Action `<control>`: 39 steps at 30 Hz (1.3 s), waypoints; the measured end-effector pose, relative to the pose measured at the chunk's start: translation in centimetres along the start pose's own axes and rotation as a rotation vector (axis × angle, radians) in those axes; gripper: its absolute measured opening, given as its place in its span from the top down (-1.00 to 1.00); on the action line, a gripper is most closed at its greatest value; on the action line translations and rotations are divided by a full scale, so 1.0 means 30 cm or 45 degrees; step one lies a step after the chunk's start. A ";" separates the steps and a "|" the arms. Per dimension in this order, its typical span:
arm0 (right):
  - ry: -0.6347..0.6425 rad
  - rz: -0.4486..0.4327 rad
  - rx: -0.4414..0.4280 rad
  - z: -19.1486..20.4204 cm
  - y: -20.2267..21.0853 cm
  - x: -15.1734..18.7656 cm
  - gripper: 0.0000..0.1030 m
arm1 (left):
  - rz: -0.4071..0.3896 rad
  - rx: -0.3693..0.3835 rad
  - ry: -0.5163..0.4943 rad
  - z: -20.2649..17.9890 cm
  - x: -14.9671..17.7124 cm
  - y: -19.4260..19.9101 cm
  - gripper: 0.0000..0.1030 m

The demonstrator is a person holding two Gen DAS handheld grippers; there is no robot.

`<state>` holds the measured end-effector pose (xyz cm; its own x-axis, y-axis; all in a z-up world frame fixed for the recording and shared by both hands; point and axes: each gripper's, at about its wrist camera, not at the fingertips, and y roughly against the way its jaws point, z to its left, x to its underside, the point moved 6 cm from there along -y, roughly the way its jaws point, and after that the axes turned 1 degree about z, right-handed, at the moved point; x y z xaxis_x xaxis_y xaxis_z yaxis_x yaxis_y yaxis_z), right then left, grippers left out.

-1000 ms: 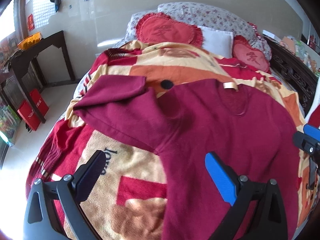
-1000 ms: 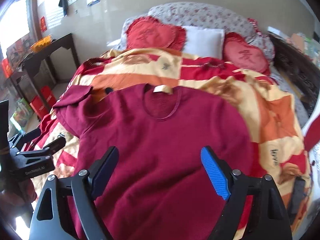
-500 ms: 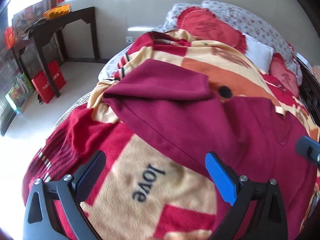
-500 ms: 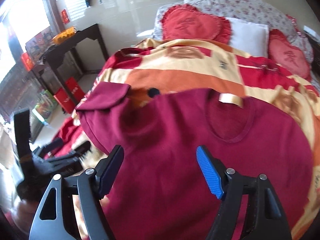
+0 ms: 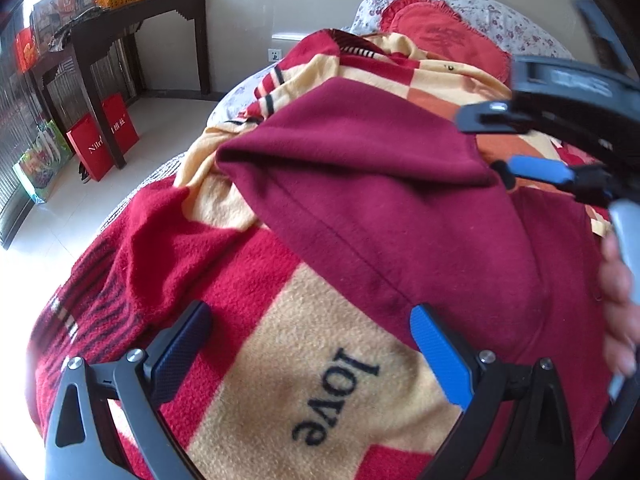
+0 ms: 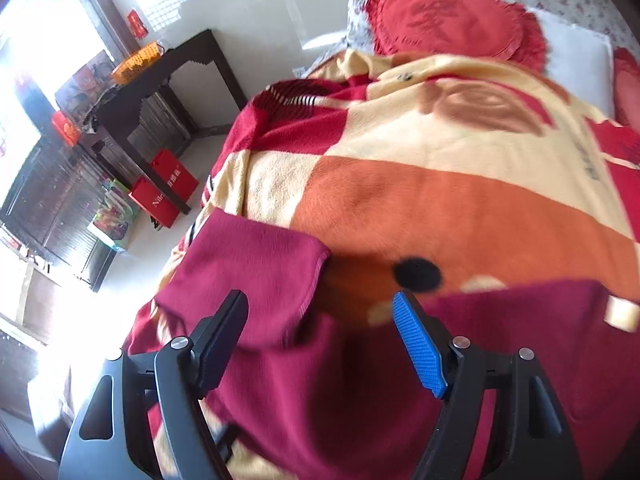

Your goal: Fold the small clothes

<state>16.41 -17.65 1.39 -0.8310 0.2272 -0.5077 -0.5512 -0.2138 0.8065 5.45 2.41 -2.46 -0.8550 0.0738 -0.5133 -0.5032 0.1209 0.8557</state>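
A dark red sweater (image 5: 460, 240) lies flat on a red, yellow and orange blanket (image 5: 320, 380) on a bed. Its left sleeve (image 5: 360, 148) is folded back on itself near the bed's left edge; it also shows in the right wrist view (image 6: 256, 276). My left gripper (image 5: 310, 344) is open and empty, low over the blanket just below the sleeve's seam. My right gripper (image 6: 320, 344) is open and empty above the sleeve and shoulder. It also shows in the left wrist view (image 5: 520, 140), over the sleeve's far end.
Red heart cushions (image 6: 452, 24) and a white pillow (image 6: 576, 64) lie at the bed's head. A dark wooden table (image 5: 132, 16) stands by the wall on the left, with red bags (image 5: 100, 140) on the floor beside it. The bed edge drops off left.
Both grippers have swung left toward the folded sleeve and moved closer to it. The right gripper now reaches over the sleeve's far end. Both stay open.
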 end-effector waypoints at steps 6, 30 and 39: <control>-0.055 0.080 -0.086 0.020 -0.106 -0.029 1.00 | -0.004 -0.012 -0.002 0.002 -0.004 -0.006 -0.97; -0.339 -0.060 0.521 -0.846 0.808 0.458 1.00 | -0.043 0.040 -0.198 -0.152 0.177 0.167 -0.95; 0.028 -0.101 0.242 -0.469 0.591 0.273 0.45 | 0.016 0.032 -0.222 -0.183 0.202 0.080 -0.95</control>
<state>-1.22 -32.93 7.26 -0.7883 0.2148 -0.5766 -0.5925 -0.0122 0.8055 -1.63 -2.30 -3.14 -0.8253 0.2461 -0.5082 -0.4875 0.1437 0.8612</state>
